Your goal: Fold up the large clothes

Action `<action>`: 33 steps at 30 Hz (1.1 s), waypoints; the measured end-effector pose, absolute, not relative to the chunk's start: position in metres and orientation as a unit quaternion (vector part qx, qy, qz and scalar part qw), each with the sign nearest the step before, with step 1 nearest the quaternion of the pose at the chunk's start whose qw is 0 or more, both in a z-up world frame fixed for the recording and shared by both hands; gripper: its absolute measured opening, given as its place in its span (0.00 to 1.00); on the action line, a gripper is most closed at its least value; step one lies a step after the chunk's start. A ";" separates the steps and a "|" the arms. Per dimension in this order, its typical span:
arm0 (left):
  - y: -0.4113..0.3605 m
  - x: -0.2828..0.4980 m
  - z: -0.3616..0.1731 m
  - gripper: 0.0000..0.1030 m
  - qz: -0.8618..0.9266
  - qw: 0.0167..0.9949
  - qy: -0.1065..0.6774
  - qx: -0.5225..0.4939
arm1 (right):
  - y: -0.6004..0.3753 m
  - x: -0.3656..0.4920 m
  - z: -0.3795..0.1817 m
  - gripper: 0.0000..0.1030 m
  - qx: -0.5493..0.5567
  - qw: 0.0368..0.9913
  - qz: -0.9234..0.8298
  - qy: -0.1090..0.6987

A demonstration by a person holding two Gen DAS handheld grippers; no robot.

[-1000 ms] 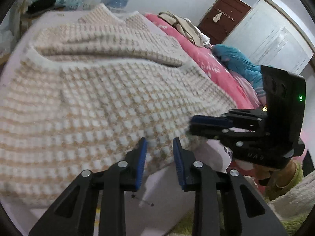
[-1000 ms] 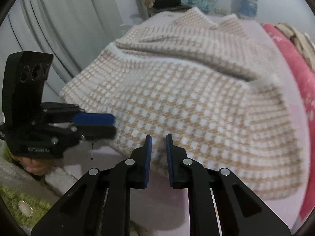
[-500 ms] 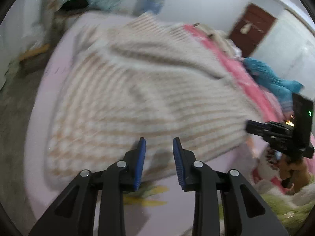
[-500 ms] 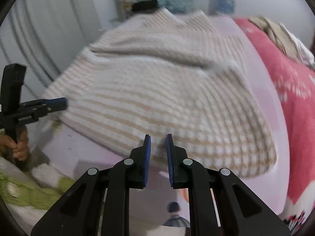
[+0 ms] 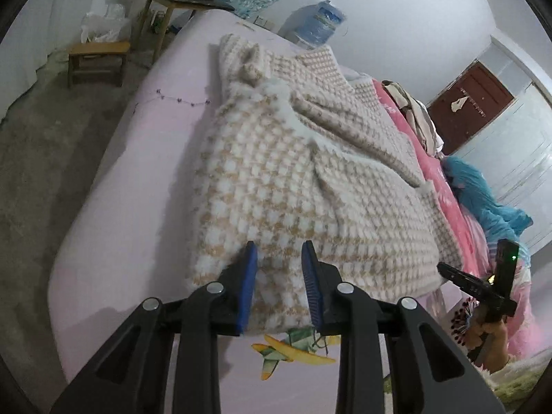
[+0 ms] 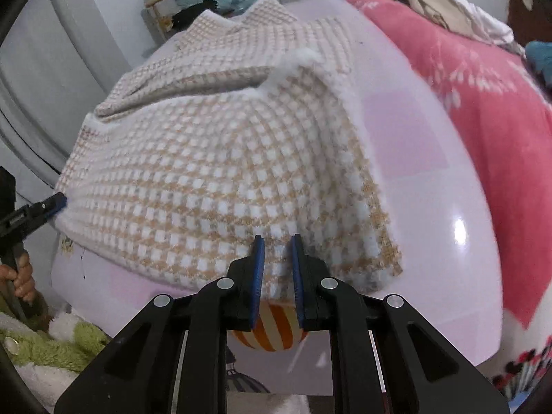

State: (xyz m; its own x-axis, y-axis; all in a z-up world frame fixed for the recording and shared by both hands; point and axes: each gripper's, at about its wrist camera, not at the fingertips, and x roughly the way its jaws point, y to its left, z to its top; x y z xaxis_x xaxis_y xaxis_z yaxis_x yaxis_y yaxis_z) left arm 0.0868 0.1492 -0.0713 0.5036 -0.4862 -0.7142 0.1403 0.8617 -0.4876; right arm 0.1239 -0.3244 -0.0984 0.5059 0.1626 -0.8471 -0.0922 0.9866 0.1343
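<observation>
A large beige-and-white checked sweater (image 5: pixel 310 186) lies spread on the lilac bed sheet (image 5: pixel 138 179), hem towards me. My left gripper (image 5: pixel 277 248) is shut on the hem near its left corner, with knit filling the gap between the blue pads. My right gripper (image 6: pixel 276 239) is shut on the hem of the sweater (image 6: pixel 214 158) near its right corner. Each wrist view shows the other tool: the right gripper (image 5: pixel 476 283) at the far right in a person's hand, the left gripper (image 6: pixel 38 208) at the left edge against the sweater's corner.
A pink blanket (image 6: pixel 465 79) with a pile of clothes (image 6: pixel 441 3) runs along the bed's right side, and a blue garment (image 5: pixel 483 193) lies on it. A wooden stool (image 5: pixel 96 58) and bare floor are to the left. A green fluffy rug (image 6: pixel 51 348) lies below the bed's near edge.
The two grippers have moved apart along the hem, from close together to opposite corners, both still gripping it. The sweater's lower edge is now drawn out wide, and both views have rolled.
</observation>
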 end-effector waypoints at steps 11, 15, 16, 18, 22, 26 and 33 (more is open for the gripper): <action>0.143 0.111 -0.052 0.29 -0.134 0.868 0.461 -0.129 | -0.345 0.139 -0.089 0.43 0.028 0.881 0.035 0.471; 0.131 0.112 -0.025 0.29 -0.145 0.882 0.430 -0.123 | -0.346 0.144 -0.062 0.47 0.056 0.893 0.060 0.442; 0.124 0.115 -0.022 0.29 -0.156 0.881 0.429 -0.125 | -0.342 0.149 -0.059 0.50 0.062 0.895 0.071 0.437; 0.106 0.121 -0.019 0.29 -0.181 0.874 0.432 -0.128 | -0.327 0.160 -0.058 0.53 0.063 0.892 0.094 0.437; 0.056 0.132 -0.026 0.30 -0.232 0.855 0.451 -0.104 | -0.293 0.181 -0.067 0.59 0.049 0.882 0.146 0.446; 0.009 0.141 -0.043 0.41 -0.228 0.856 0.463 -0.028 | -0.261 0.197 -0.077 0.64 0.016 0.875 0.171 0.453; 0.017 0.158 -0.056 0.50 -0.200 0.851 0.484 -0.039 | -0.257 0.209 -0.089 0.71 0.026 0.861 0.181 0.474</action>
